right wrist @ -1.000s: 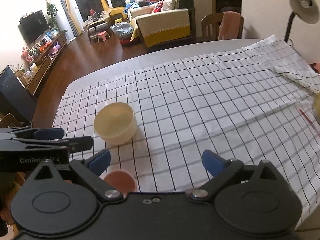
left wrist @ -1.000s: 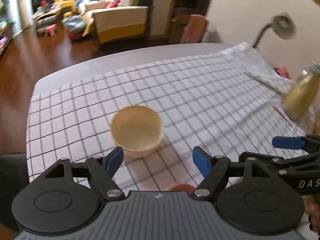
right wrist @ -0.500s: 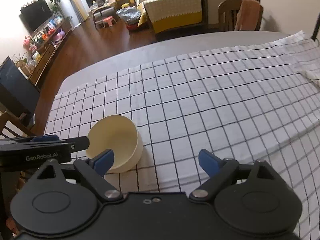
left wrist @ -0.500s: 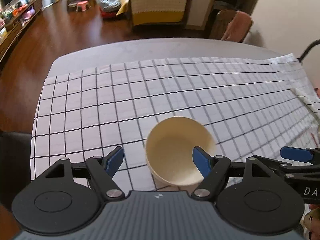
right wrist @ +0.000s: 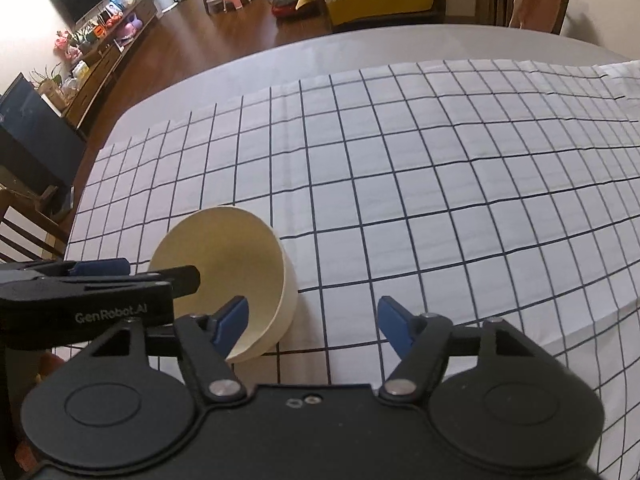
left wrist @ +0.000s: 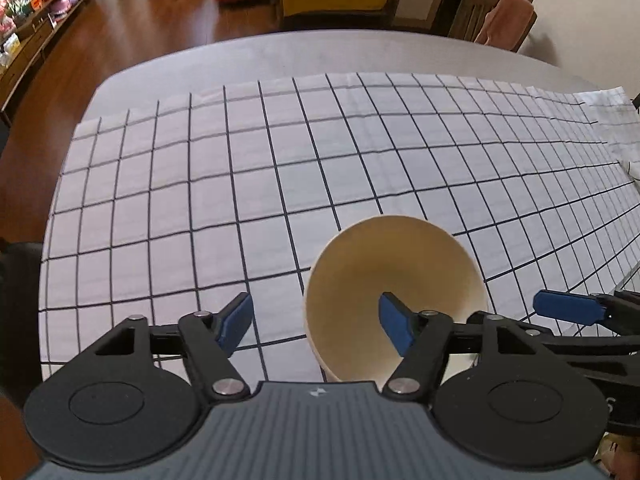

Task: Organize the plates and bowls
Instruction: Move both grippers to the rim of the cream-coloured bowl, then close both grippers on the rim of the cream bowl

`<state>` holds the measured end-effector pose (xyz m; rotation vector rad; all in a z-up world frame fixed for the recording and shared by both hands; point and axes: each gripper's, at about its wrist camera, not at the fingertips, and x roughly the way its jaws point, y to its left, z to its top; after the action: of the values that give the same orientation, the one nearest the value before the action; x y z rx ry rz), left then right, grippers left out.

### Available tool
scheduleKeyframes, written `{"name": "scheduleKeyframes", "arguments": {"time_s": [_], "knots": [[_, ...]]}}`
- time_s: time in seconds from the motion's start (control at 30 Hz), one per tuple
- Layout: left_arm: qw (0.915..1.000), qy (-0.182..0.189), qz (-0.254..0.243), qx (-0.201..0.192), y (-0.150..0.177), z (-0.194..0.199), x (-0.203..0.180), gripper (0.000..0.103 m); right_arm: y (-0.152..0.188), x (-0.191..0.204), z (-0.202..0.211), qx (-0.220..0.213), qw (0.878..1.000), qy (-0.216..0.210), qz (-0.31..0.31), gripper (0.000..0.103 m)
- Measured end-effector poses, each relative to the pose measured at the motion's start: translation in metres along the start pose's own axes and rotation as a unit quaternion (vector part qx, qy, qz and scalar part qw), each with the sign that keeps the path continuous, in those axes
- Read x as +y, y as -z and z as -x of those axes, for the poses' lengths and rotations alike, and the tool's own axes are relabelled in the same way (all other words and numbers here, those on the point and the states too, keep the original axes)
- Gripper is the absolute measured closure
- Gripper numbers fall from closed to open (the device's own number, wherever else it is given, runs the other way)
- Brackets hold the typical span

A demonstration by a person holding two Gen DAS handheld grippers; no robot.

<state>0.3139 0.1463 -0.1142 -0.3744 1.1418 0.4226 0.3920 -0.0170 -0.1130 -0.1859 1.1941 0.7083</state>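
Grey table [left wrist: 248,56] bears a checked cloth [left wrist: 240,184]; a cream bowl [left wrist: 432,256] sits on it

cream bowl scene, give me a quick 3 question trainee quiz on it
1. True or false: the cream bowl stands on the checked tablecloth.
2. Where does each hand-held gripper have a blue finger?
A. both over the bowl's opening, one from each side
B. both flat on the cloth, far from the bowl
C. both under the bowl
3. Fill in: the bowl holds ____.

Key:
1. True.
2. A. The left hand-held gripper has its right finger over the opening, with the near left rim between its closing jaws. The right hand-held gripper has its left finger there, with the right rim between its closing jaws.
3. Nothing; it looks empty.
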Motion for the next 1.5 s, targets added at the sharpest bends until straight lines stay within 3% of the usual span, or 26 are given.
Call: {"name": "scheduleKeyframes", "arguments": {"time_s": [0.4,0.47,0.57,0.93,1.5], "knots": [[0.9996,0.004,0.007,0.027,0.003,-0.025,-0.001,0.076,-0.005,0.004,-0.014,0.012,1.0,-0.01,0.012,0.072],[0.9995,0.003,0.012,0.028,0.003,-0.027,0.002,0.09,-0.006,0.007,-0.014,0.012,1.0,-0.013,0.014,0.083],[0.9995,-0.001,0.011,0.03,0.004,-0.024,0.009,0.094,-0.006,0.012,-0.013,0.011,1.0,-0.014,0.023,0.095],[0.9995,0.008,-0.011,0.027,0.014,-0.005,-0.009,0.098,0.001,0.016,-0.002,0.002,1.0,0.003,0.013,0.097],[0.9954,0.043,-0.085,0.011,0.052,0.088,-0.06,0.098,0.045,0.002,0.082,-0.023,0.999,0.022,-0.022,0.098]]}}
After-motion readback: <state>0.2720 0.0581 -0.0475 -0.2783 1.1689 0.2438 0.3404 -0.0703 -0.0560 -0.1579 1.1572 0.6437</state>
